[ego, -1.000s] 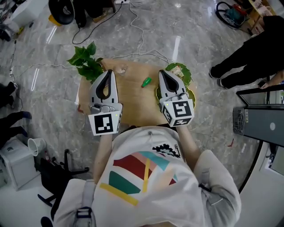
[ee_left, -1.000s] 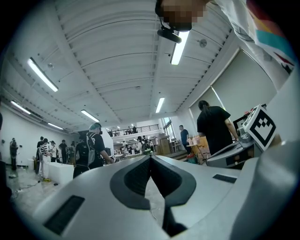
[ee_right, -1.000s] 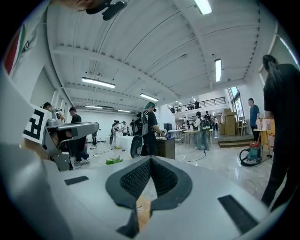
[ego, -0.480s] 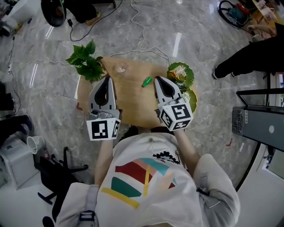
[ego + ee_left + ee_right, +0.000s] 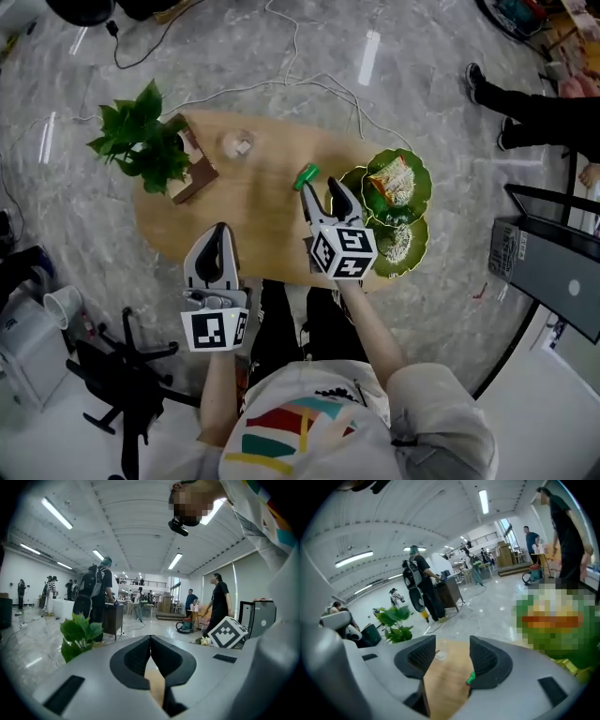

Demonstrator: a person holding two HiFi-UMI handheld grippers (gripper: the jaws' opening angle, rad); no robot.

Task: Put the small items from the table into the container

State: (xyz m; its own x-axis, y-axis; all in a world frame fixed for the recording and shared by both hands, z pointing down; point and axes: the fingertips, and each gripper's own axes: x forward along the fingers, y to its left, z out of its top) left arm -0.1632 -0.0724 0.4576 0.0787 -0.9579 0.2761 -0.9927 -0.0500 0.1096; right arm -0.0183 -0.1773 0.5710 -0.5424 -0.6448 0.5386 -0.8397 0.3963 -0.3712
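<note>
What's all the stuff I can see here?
Table: one, light wood, on the grey floor.
Plant: one, green, table's left end.
Small green item: one, green, on the table by the right tongs.
Small clear item: one, see-through, on the table near the plant.
Leaf-shaped container: one, green, table's right end.
Snack packet: one, orange and white, inside the container.
Cable: one, white, on the floor.
Left tongs: one, grey, shut, near table edge.
Right tongs: one, grey, opening, nothing between them.

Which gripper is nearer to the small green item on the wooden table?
Right. The right gripper, jaws opening and empty, is just short of the green item; the left gripper, jaws shut, is at the near edge of the table.
</note>
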